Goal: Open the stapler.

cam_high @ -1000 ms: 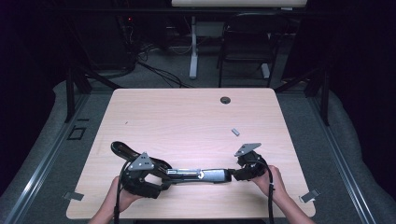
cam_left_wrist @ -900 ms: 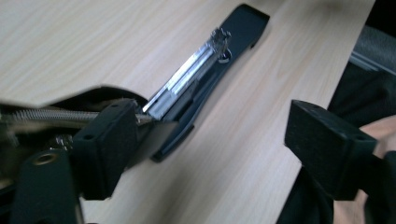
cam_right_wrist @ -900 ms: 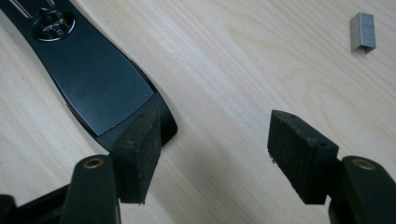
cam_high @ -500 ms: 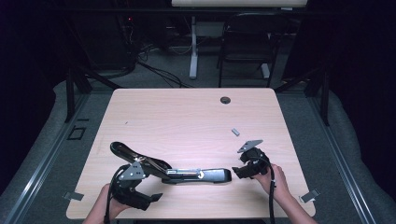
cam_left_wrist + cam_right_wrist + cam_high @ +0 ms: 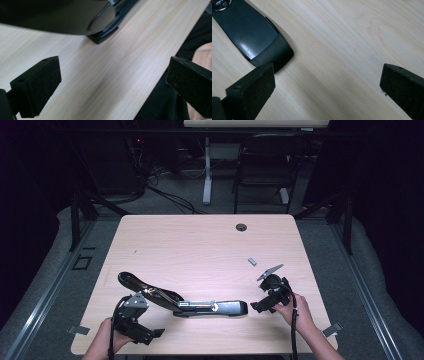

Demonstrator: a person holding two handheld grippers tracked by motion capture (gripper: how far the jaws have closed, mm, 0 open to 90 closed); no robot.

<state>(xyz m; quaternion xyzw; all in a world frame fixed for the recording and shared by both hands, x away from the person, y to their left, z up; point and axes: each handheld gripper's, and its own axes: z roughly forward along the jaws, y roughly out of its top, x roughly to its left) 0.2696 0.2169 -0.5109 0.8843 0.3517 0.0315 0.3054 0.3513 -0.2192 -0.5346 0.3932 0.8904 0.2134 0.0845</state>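
A long black stapler lies folded open near the table's front edge, its top arm raised toward the left. My left gripper sits at the front left, just below that arm and apart from it. Its jaws have just been opening and nothing is between them; in the left gripper view the stapler's end lies ahead. My right gripper stands just right of the stapler's base end. Its jaws have also just been opening and hold nothing, with the stapler's rounded tip at upper left.
A small grey piece lies on the light wooden table behind the right gripper. A round cable hole sits near the far edge. The front edge of the table runs close under the left gripper.
Both grippers have let go of the stapler and opened. The left one drew back toward the front left edge; the right one backed slightly right. The stapler stays on the table.
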